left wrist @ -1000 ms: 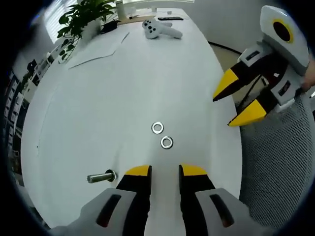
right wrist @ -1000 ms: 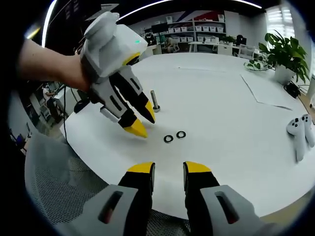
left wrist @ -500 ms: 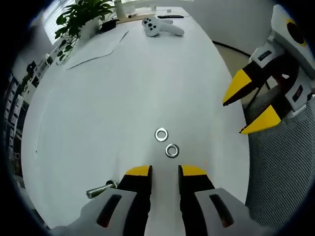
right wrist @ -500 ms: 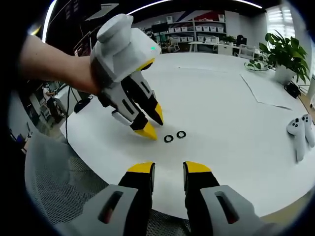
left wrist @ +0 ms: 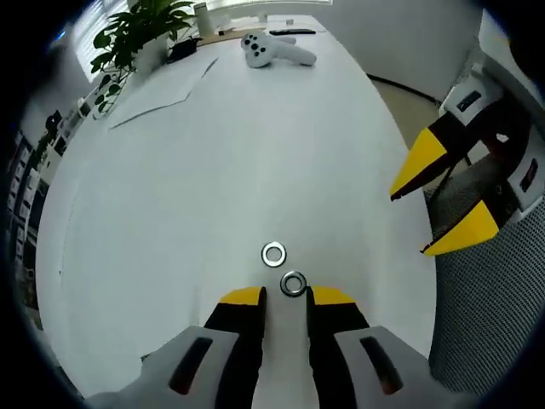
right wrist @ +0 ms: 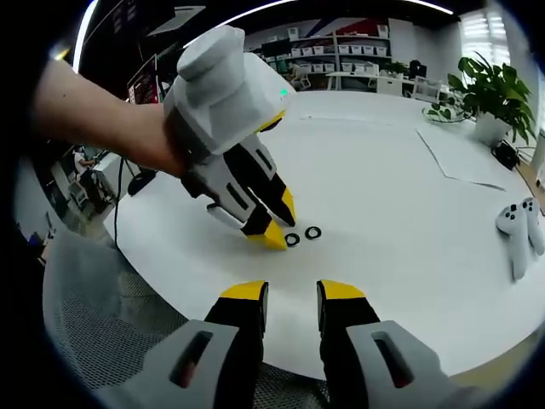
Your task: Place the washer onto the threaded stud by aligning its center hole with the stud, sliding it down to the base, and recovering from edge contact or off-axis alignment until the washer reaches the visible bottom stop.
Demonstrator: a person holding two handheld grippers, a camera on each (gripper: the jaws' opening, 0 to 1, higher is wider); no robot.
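The left gripper (left wrist: 285,296) is being held low over the white table (left wrist: 170,170) with its yellow-tipped jaws parted and nothing between them. The nearer washer (left wrist: 293,284) is lying flat just ahead of the tips, roughly on the line of the gap. In the right gripper view the same tool (right wrist: 277,223) is being seen from the side, its tips down at the table and touching or almost touching that washer (right wrist: 292,240); contact cannot be settled from either view.

The step in hand is judged to be the pick-up of this washer. It is being done well if the jaws are being kept astride the ring, one tip at each outer edge, and lowered until the pads are reaching the table before any closing. A thin flat ring is likely to be pushed along or flipped if one tip is arriving first, so a level, centred descent is being called for. The second washer (left wrist: 273,254) is lying just beside the first, and it should be left undisturbed.

The right gripper (right wrist: 287,299) is being held back near the table edge, jaws apart and empty.

Counted: two washers, two grippers. Farther out, a white game controller (left wrist: 274,50), a sheet of paper (left wrist: 162,83) and a potted plant (left wrist: 136,30) are being seen. The stud cannot be made out at present.
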